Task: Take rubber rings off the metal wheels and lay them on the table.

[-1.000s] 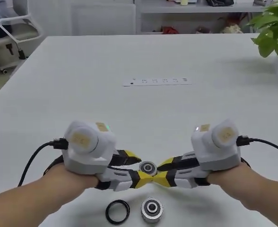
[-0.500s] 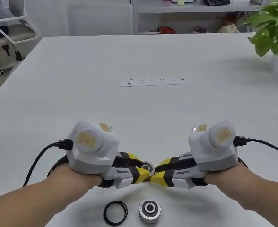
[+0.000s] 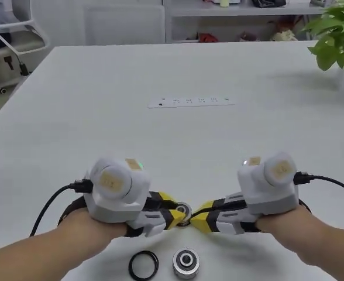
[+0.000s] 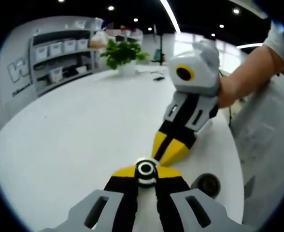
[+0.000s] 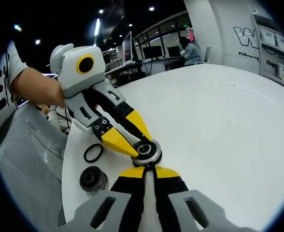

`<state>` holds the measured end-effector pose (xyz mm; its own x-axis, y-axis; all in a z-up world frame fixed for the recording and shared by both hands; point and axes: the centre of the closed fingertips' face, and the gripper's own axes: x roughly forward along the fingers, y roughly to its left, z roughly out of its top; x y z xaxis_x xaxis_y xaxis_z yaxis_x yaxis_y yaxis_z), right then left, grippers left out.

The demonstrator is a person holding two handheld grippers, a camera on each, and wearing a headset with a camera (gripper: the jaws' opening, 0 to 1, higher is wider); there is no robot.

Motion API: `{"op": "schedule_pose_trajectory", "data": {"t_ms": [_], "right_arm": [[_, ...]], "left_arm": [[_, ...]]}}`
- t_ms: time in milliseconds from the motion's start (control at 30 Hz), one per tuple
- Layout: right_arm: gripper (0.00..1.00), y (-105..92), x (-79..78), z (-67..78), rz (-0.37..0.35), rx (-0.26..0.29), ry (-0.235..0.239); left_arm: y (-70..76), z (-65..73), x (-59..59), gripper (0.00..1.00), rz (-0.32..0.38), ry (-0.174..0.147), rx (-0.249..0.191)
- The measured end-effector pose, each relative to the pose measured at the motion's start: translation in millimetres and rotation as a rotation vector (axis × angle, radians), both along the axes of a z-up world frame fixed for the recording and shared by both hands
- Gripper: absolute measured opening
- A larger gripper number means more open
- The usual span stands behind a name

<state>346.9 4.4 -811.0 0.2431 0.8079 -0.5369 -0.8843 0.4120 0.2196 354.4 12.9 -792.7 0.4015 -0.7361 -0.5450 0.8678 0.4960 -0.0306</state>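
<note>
Left claw (image 3: 173,217) is pinching the wheel (image 3: 183,209) across its faces, apparently lifted off the surface (image 3: 160,146), midway between both hands. Right claw (image 3: 198,220) faces it head-on, jaws pressed nearly together, tips right at the wheel's rim. Right gripper view shows a dark rubber ring (image 5: 159,147) around that wheel, so it isn't stripped yet. Can't tell whether the right claw has a bite on the ring's lip or is just butting against metal. Risks from here: (1) if the tips sit on metal only, a pull slips off and nothing peels; (2) if the right claw pulls harder than the left pinch can hold, the wheel twists or pops out, drops and rolls, since it is round and smooth with small contact patches and grip looks marginal; (3) the ring stretches, then lets go all at once and could flick off the near edge of the surface, which looks close in the right gripper view; (4) a dropped wheel lands by the loose ring (image 3: 143,264) and bare wheel (image 3: 186,262) lying side by side just below the claws and scatters them. The two claws' tips are also touching or nearly so, so they could foul each other mid-peel. Likely the safer move is to confirm a bite on rubber first, then roll it off around the rim rather than yank straight out
</note>
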Motion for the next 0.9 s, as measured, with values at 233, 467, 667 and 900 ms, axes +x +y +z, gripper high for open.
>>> {"op": "schedule_pose_trajectory", "data": {"t_ms": [233,467,667,900], "right_arm": [[0.00,-1.5,0.0,0.2,-0.055,0.032,0.053],[0.00,-6.1,6.7,3.1,-0.158,0.127,0.156],[0.00,-6.8,9.7,9.0,-0.197,0.192,0.202],[0.00,-5.5,10.9,14.3,-0.228,0.240,0.243]], "left_arm": [[1.2,-0.4,-1.1,0.13,0.019,-0.014,0.001],[1.7,-0.6,-3.5,0.13,0.028,-0.023,0.018],[1.3,-0.8,-3.3,0.12,0.037,-0.030,0.031],[1.7,-0.7,-2.7,0.12,0.044,-0.037,0.037]]}}
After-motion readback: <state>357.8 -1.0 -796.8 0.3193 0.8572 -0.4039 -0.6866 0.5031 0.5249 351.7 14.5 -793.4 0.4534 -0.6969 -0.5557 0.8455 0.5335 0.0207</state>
